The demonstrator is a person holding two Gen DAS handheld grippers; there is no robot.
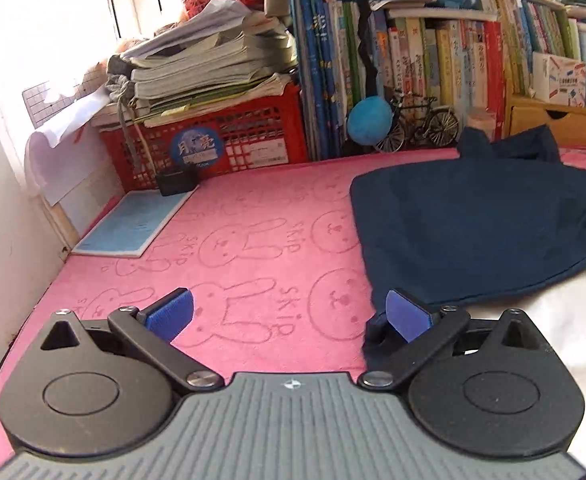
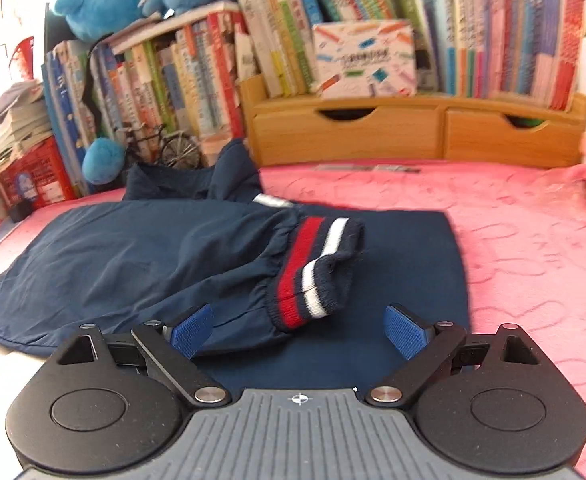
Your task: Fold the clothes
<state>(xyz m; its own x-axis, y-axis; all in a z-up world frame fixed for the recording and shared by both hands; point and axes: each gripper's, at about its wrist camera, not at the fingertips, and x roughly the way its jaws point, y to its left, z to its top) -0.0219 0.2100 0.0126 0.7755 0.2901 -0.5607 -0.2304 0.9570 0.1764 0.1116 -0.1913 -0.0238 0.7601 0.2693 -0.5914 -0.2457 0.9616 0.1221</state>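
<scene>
Both grippers tilt downward toward a pink bunny-print mat, cams looking fwd along the fingers.

Left gripper: jaws spread wide, nothing between the pads. It hangs above bare mat. Its right finger sits at the near left corner of the navy jacket; whether it touches the fabric can't be told. Jacket lies flat on the mat, mostly to the right of this gripper.

Right gripper: jaws also wide apart, no grip. It points over the jacket's near edge. The sleeve lies folded across the jacket body, its striped cuff (red/white/navy) resting just ahead of the fingers, btw them in view but not pinched. Left finger overlaps the sleeve fabric in view; contact unclear.

Behind: red crate w/ stacked papers, book row, wooden drawer unit, blue plush toys.
</scene>
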